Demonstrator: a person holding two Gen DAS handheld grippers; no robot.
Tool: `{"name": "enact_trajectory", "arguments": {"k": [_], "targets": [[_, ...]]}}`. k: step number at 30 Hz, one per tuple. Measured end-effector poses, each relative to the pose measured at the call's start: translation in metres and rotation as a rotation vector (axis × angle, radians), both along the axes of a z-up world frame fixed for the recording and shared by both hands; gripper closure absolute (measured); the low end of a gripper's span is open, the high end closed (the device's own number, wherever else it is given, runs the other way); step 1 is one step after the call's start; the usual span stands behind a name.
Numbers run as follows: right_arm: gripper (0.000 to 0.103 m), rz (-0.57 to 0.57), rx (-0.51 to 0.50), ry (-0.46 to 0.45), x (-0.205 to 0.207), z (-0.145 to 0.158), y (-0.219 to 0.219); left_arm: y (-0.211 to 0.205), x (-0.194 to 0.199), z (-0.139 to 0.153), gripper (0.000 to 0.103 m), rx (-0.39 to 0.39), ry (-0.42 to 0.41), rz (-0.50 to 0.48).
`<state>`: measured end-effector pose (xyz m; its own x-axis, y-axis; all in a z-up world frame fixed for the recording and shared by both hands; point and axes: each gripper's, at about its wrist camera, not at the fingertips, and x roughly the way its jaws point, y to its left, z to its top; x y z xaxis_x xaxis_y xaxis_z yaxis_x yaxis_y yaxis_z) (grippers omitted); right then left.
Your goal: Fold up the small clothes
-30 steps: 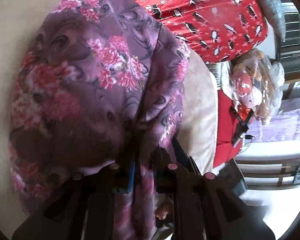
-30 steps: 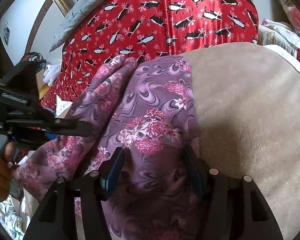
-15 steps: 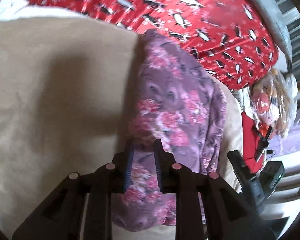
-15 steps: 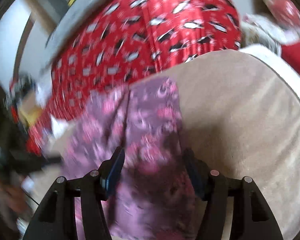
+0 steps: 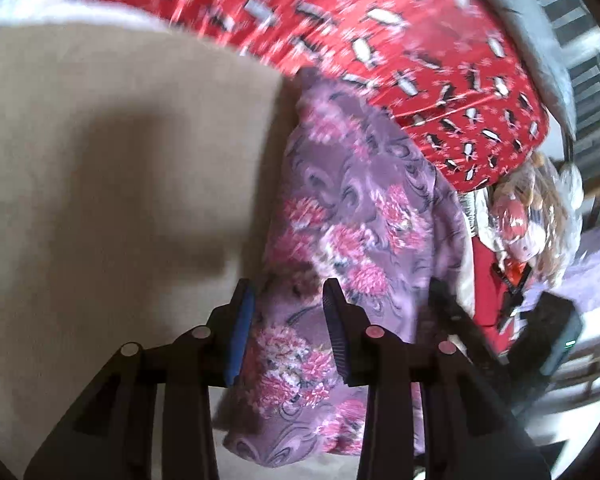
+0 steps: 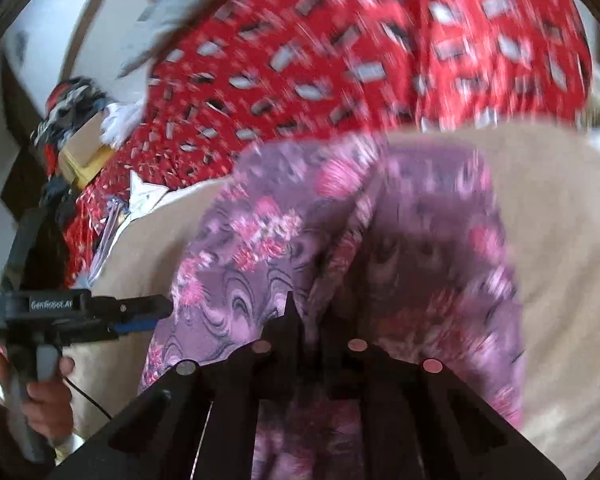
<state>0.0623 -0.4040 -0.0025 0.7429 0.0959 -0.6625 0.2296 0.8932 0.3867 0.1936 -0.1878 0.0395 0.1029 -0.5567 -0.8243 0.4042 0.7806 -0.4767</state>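
Note:
A purple garment with pink flowers [image 5: 356,232] lies folded lengthwise on a beige padded surface [image 5: 112,184]. My left gripper [image 5: 286,292] is open just above the garment's near end, its fingers apart and holding nothing. In the right wrist view the garment [image 6: 268,248] is lifted into a ridge. My right gripper [image 6: 310,312] is shut on a fold of that cloth. The left gripper [image 6: 140,316] shows there at the left, beside the garment's edge, held by a hand.
A red bedspread with penguin print [image 5: 420,60] lies behind the beige surface. A plastic bag with soft toys [image 5: 532,216] sits at the right. A cardboard box and clutter [image 6: 80,148] stand at the far left of the right wrist view.
My left gripper has let go of the garment and opened, and the cloth now lies folded on the beige surface. My right gripper has closed on a fold of the garment and lifted it.

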Motion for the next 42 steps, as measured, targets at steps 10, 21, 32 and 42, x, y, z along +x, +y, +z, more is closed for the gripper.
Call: {"name": "enact_trajectory", "arguments": {"k": [10,21,32,42], "targets": [[0.095,-0.134,-0.006,0.122,-0.026,-0.024,-0.072,-0.059,-0.036,-0.032,0.056,0.17,-0.09,-0.159],[0.052,-0.204,0.236,0.062,-0.001,-0.025,-0.113,-0.078,0.015,-0.015,0.056,0.108,-0.092,-0.11],[0.078,-0.236,0.158,0.084,0.016,-0.032,-0.127,-0.081,0.02,-0.023,0.038,0.152,-0.111,-0.078],[0.069,-0.117,0.21,0.133,-0.055,-0.035,-0.076,-0.043,-0.045,-0.038,0.037,0.199,-0.155,-0.125]]}}
